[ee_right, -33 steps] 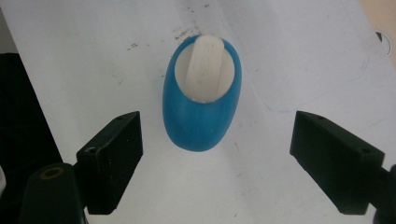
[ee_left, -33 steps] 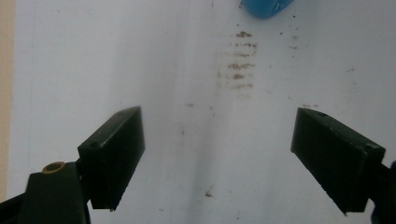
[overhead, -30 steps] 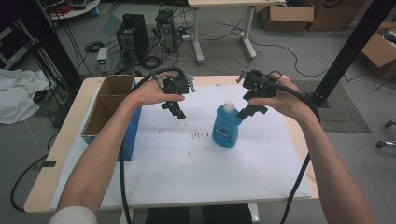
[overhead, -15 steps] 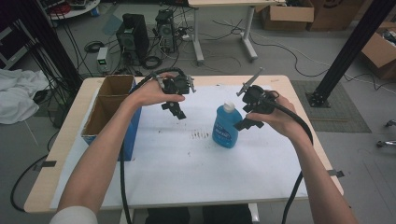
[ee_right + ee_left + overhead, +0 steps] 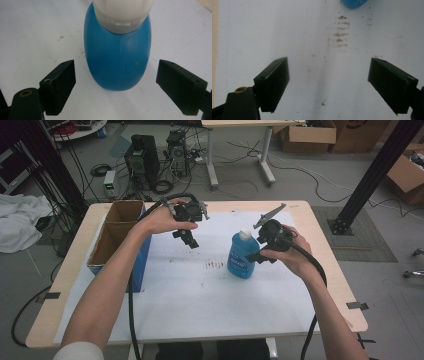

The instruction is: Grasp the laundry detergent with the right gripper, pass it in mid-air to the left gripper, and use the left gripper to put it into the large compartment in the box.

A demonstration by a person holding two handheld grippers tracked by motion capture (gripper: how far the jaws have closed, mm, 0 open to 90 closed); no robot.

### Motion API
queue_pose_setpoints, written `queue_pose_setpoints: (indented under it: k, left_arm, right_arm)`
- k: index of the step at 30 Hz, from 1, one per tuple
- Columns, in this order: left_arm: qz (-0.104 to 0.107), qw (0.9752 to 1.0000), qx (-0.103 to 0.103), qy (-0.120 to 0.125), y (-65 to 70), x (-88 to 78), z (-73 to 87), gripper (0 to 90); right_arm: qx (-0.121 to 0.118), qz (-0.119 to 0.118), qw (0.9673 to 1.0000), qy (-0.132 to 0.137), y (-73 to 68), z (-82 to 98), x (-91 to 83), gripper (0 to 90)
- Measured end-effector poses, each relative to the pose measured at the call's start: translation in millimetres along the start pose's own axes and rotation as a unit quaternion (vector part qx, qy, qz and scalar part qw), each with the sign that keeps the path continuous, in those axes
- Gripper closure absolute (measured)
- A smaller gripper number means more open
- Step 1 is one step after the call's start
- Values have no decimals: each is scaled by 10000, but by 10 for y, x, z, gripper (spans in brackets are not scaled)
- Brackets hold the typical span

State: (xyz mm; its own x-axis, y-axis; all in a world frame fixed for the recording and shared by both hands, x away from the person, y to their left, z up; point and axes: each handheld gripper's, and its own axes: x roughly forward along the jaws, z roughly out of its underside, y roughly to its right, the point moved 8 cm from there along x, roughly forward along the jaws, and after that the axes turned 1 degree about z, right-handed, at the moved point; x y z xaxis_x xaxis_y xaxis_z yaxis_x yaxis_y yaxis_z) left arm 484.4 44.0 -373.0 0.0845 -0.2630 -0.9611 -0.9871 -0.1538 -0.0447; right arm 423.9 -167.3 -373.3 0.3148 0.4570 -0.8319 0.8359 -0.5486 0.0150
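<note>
We saw the table (image 5: 320,285), covered by a white sheet, filling the middle of the high view. At its left edge stood an open cardboard box (image 5: 116,236) with blue outer sides; it was split into two compartments, and from what we could see of them both held nothing.

Just right of the frame's centre stood the blue bottle (image 5: 241,256), upright on the sheet. It had a rounded, egg-shaped body, a white cap on a pale grey collar, and a white-printed label on its front. In the right gripper view the bottle (image 5: 119,62) rose up the middle, a faint seam running down its side. A patch of brown smudges (image 5: 215,265) marked the sheet just left of the bottle.

The right gripper (image 5: 259,254) was held just beside the bottle, at its right in the high view. Its jaws were spread wide on either side of the body, and we saw clear gaps, so it gripped nothing. The left gripper (image 5: 189,240) hung above the sheet, left of the bottle and apart from it. Its jaws were likewise wide apart with only the stained sheet between them.
</note>
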Motion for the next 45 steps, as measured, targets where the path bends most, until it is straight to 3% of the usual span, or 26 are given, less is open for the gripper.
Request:
queue_pose_setpoints:
  k: [11,24,45]
  left_arm:
    - [7,10000,26,-12,5,8,1,182]
    - [19,10000,29,-39,5,24,3,182]
    - [-14,10000,69,-61,6,18,3,182]
  right_arm:
    - [149,30,9997,189,4,73,207,159]
    - [257,45,9988,414,-23,84,328,160]
    - [245,132,9985,473,-24,107,405,208]
